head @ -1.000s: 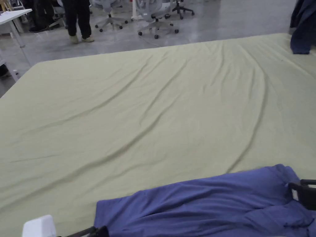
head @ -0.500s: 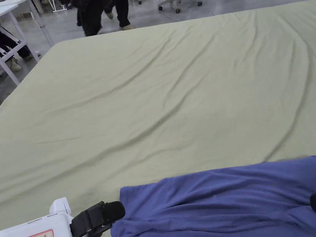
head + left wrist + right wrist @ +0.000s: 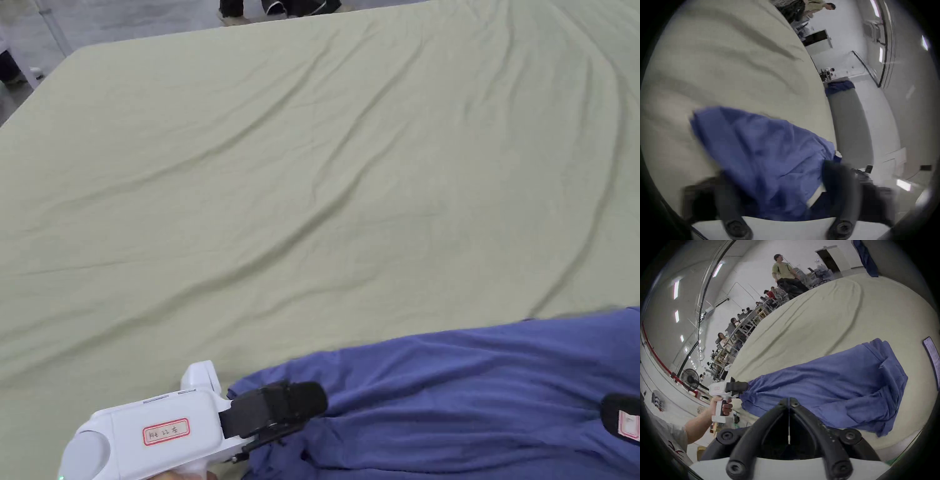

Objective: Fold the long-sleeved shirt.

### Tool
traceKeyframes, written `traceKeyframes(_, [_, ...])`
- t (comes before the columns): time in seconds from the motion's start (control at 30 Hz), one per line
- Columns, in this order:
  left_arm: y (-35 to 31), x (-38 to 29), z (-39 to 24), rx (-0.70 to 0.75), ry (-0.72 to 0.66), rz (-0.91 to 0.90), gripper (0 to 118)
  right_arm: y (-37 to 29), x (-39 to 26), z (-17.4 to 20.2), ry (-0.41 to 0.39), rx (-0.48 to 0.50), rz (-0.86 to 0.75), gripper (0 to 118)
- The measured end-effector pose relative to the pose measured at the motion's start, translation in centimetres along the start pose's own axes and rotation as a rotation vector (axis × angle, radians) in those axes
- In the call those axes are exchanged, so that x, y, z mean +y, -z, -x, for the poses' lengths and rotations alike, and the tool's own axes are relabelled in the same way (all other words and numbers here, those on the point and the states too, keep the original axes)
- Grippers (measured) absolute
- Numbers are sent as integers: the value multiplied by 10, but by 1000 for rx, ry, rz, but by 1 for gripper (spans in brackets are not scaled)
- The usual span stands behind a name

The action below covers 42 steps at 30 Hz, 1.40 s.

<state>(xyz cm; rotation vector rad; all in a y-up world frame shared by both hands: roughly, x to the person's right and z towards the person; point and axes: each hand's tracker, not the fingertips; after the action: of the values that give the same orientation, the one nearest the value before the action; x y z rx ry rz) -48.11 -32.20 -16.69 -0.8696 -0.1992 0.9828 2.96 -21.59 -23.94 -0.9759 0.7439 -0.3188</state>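
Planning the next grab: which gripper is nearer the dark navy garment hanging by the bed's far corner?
Right. The right gripper is on the blue long-sleeved shirt toward the navy garment's side; the left gripper is at the shirt's opposite end.

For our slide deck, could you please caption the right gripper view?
Blue shirt on the green sheet; the left claw at its far end, the right claw shut.

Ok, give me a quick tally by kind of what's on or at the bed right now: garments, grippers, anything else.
Blue garments: 2 (long-sleeved shirt at the near edge, darker garment at the far corner)
Grippers: 2 (left gripper, right gripper)
Flat dark device: 1, beside the shirt
Total: 5
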Motion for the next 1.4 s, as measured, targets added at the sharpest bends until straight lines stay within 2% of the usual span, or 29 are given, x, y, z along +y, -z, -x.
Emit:
traceKeyframes(0.03, [-1,-2,1,16,-16,-9,11,0,1,1,0,2,1,3])
traceKeyframes(0.1, [-13,-3,16,-8,-153,-16,11,0,1,5,7,3,-1,3])
traceKeyframes(0.17, [-26,-6,19,-64,-185,-36,11,0,1,10,17,6,-6,3])
traceKeyframes(0.3, [-49,-1,17,-70,-61,-106,10,-2,2,24,34,7,-6,3])
traceKeyframes(0.4, [-64,4,19,-184,-125,-113,9,-8,5,38,8,-33,-1,3])
traceKeyframes(0.5, [-74,-2,-1,-127,16,-109,8,-13,8,53,-9,-65,-8,3])
traceKeyframes(0.67, [-106,0,-2,-132,-7,-120,8,-12,10,78,-13,-65,-42,3])
traceKeyframes(0.77, [-142,11,12,-102,-26,-170,8,-4,10,94,-13,-55,-43,3])
traceKeyframes(0.93, [-210,29,29,35,-73,-257,8,-1,6,109,-22,-51,-36,3])
traceKeyframes(1.07, [-248,25,-2,229,-103,-367,8,-9,1,102,-15,-94,-27,3])
traceKeyframes(1.13, [-238,10,-51,342,-28,-406,8,-15,-3,93,9,-101,-28,3])
traceKeyframes(1.17, [-226,4,-76,349,26,-400,8,-20,-5,88,24,-98,-30,3])
traceKeyframes(1.27, [-172,-16,-144,299,135,-347,8,-38,-10,74,61,-89,-46,3])
traceKeyframes(1.4, [-51,-47,-217,296,316,-172,8,-69,-15,56,71,-87,-78,3])
